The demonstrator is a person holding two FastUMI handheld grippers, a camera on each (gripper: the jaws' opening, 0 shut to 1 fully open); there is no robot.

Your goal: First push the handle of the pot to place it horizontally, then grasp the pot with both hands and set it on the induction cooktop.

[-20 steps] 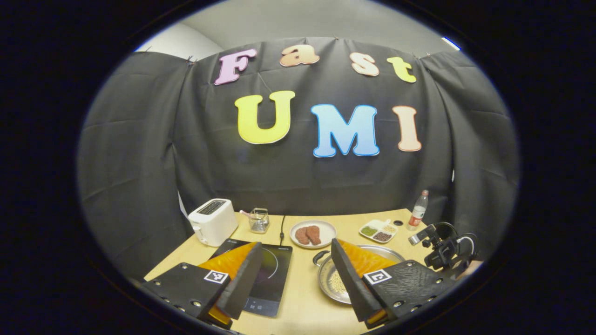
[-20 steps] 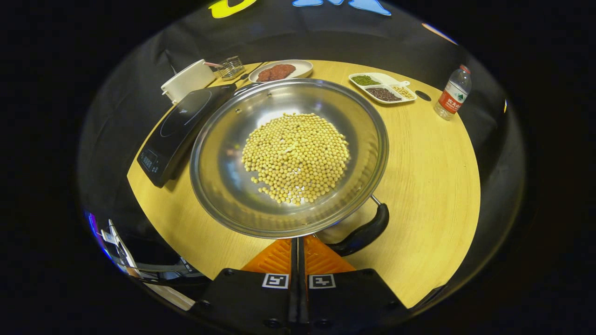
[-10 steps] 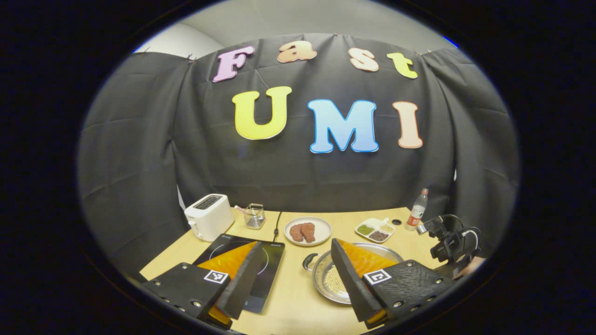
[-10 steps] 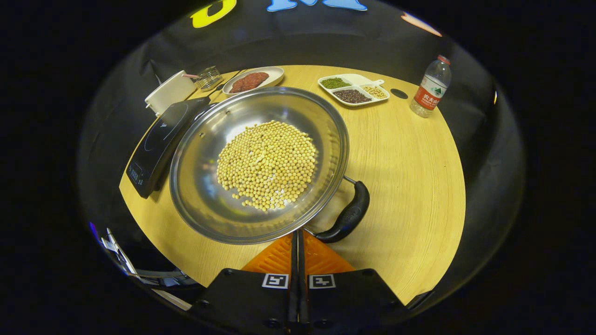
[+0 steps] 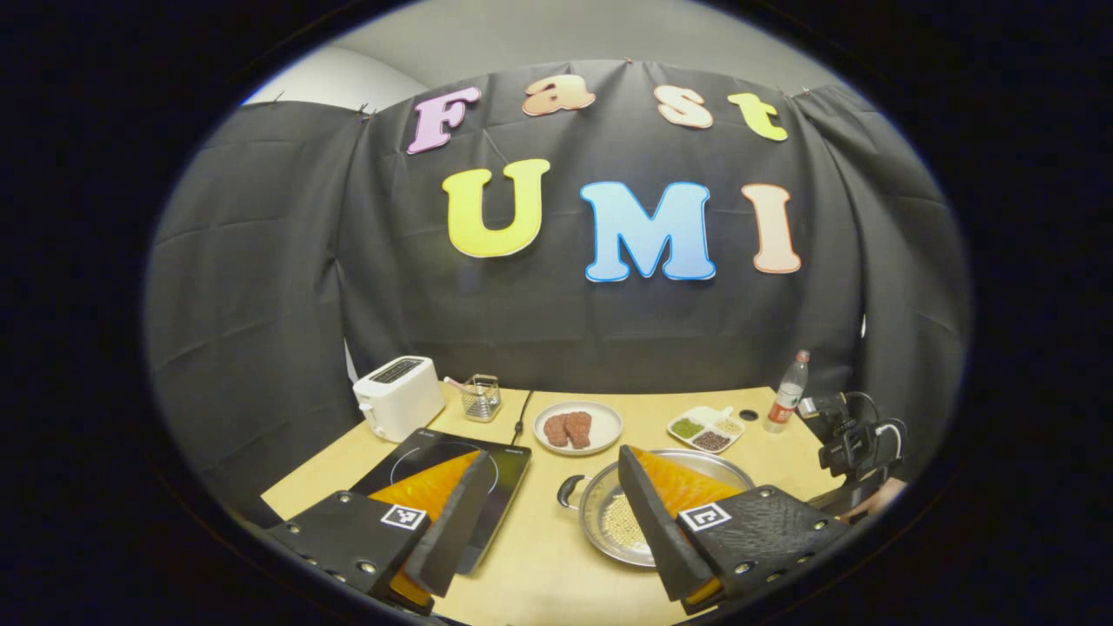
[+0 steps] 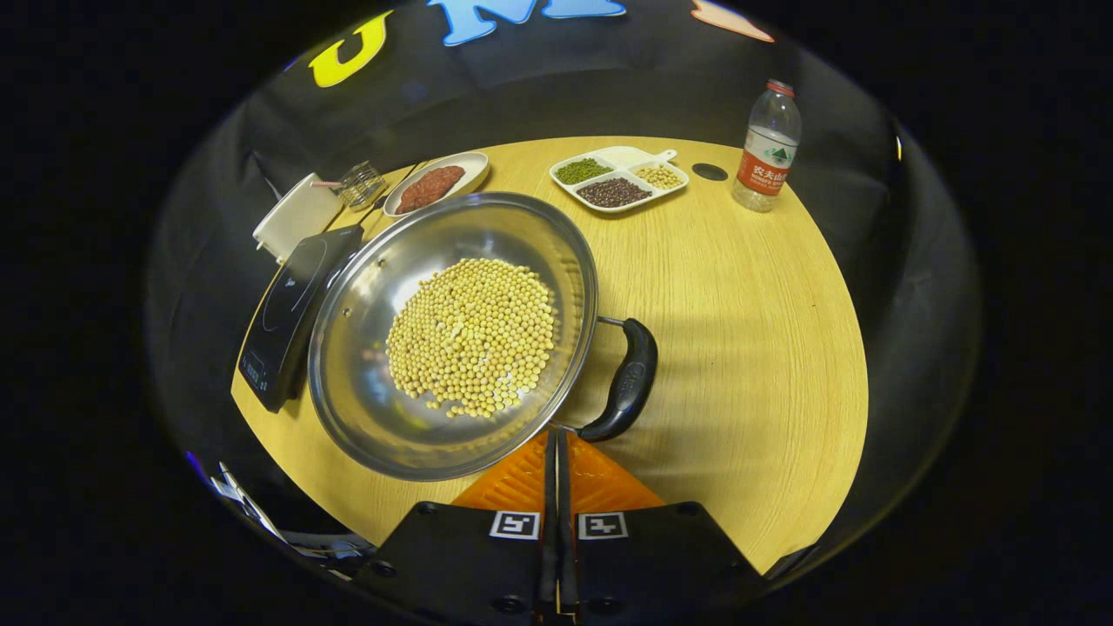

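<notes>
A steel pot (image 6: pixel 365 391) holding yellow soybeans (image 6: pixel 474 335) sits on the wooden table, right beside the black induction cooktop (image 6: pixel 287 317). Its black handle (image 6: pixel 628 382) lies along the pot's right side. My right gripper (image 6: pixel 556 435) is shut with nothing between its fingers, and its tips touch the pot's rim at the lower end of that handle. In the left gripper view my left gripper (image 5: pixel 553 456) hangs open above the table, one finger over the cooktop (image 5: pixel 504 459), the other over the pot (image 5: pixel 609 513). The pot's small left handle (image 5: pixel 567 491) shows between the fingers.
Along the back stand a white toaster (image 6: pixel 291 226), a wire basket (image 6: pixel 356 183), a plate of meat (image 6: pixel 430 183), a divided dish of beans (image 6: pixel 617 169) and a water bottle (image 6: pixel 765 148). Bare table lies right of the pot (image 6: pixel 756 348).
The pot has turned on the table under the shut right gripper's push: its black handle swung from the near side round to the right. The left gripper stays open and has drawn back slightly.
</notes>
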